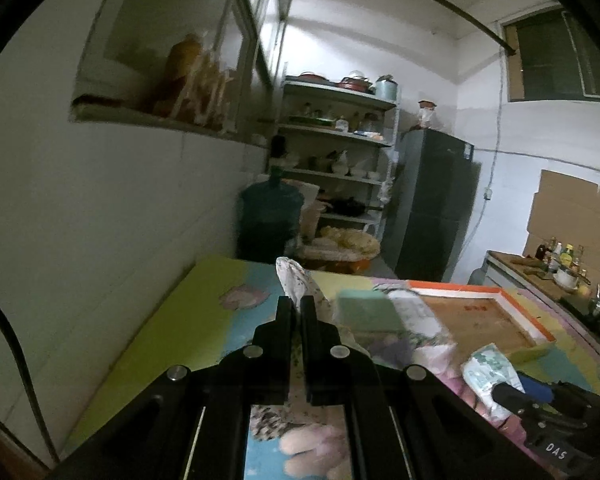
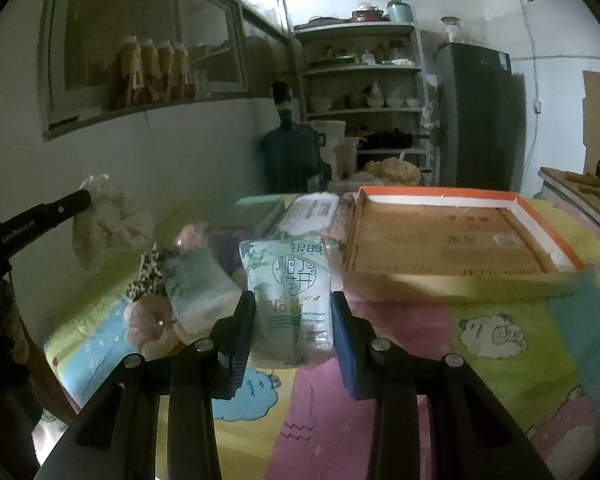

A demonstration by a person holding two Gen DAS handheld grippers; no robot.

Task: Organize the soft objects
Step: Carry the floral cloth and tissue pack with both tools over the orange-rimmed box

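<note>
Above the cartoon-print table, left fingers pinch a speckled cloth, right fingers clamp a tissue pack.

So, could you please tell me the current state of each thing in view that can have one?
Left gripper: shut on the speckled cloth, lifted off the table.
Right gripper: shut on the tissue pack, held upright.
Shallow cardboard box: open, nothing inside.
Second tissue pack: lying tilted on the patterned tablecloth.
Green sponge block: resting on the table, untouched.
</note>
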